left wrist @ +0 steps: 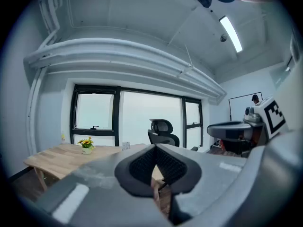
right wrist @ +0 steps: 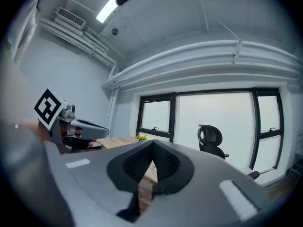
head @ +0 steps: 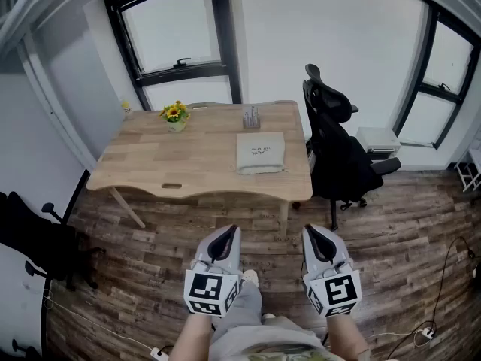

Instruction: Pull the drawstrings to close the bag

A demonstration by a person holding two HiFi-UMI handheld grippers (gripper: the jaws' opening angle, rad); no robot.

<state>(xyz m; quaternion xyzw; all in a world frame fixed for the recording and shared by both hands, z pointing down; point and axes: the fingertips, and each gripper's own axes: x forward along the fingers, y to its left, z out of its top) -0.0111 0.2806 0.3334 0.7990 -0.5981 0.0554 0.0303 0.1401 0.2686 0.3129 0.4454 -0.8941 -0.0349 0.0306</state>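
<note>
A flat beige drawstring bag (head: 260,153) lies on the right part of the wooden table (head: 173,160), far ahead of both grippers. My left gripper (head: 225,235) and right gripper (head: 316,235) are held side by side over the wood floor, well short of the table. Both are shut with nothing between the jaws. In the left gripper view the dark pads of the left gripper (left wrist: 155,148) meet in a point, with the table (left wrist: 57,156) beyond. The right gripper (right wrist: 152,145) looks the same in its own view. The bag is hidden behind the jaws in both gripper views.
A pot of yellow flowers (head: 175,116) and a small holder (head: 251,118) stand at the table's far edge. A black office chair (head: 338,153) sits right of the table, and another dark chair (head: 30,239) at the left wall. Cables (head: 443,277) run over the floor.
</note>
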